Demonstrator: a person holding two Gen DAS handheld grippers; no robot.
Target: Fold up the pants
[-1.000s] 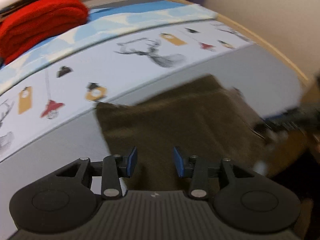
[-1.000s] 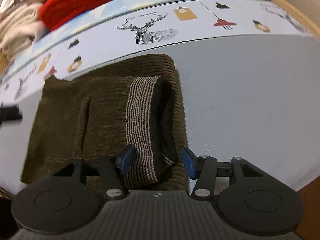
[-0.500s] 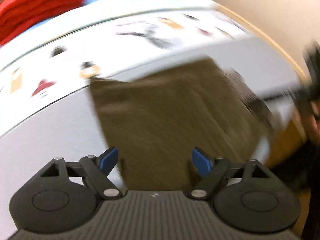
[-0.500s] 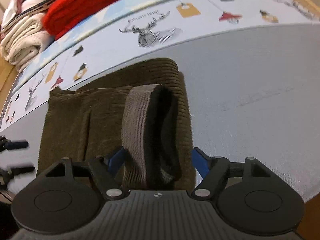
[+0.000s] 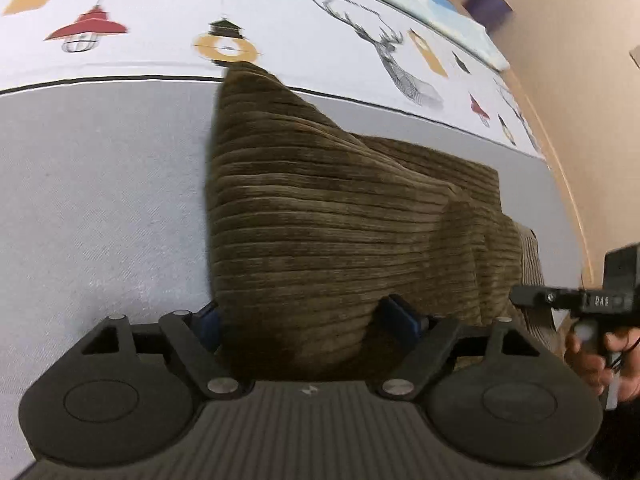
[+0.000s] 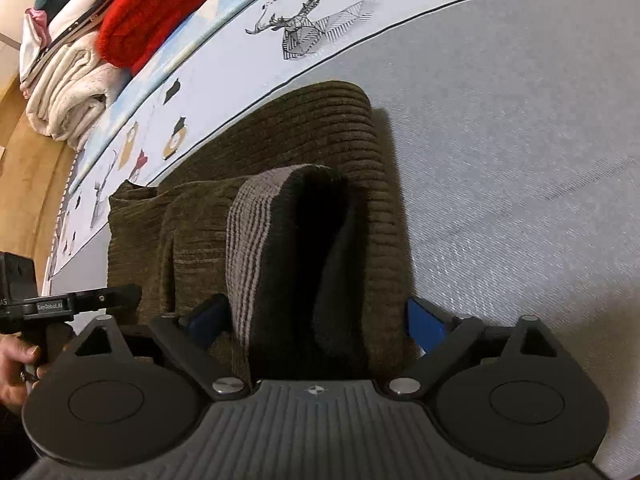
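Observation:
Folded brown corduroy pants point(image 5: 320, 208) lie on the grey part of the bed cover point(image 5: 100, 200). My left gripper point(image 5: 304, 318) is low over their near left corner, jaws wide and closing, with the cloth bulging between the blue pads point(image 5: 400, 316). In the right wrist view the pants point(image 6: 320, 128) show a striped waistband lining point(image 6: 256, 232) standing up in a loop. My right gripper point(image 6: 316, 320) straddles that loop, its jaws opening and the pads clear of the cloth. Each view shows the other gripper at its edge: the right one point(image 5: 576, 300), the left one point(image 6: 80, 304).
A red knit blanket point(image 6: 160, 12) and cream folded clothes point(image 6: 68, 92) are stacked at the far left of the bed. The printed sheet with deer and lamps point(image 5: 400, 60) lies beyond the pants. A wooden bed edge point(image 5: 568, 184) and wall are to the right.
Both grippers have come down closer to the pants and their jaws have spread wider. The left gripper has rolled and moved toward the pants' left corner.

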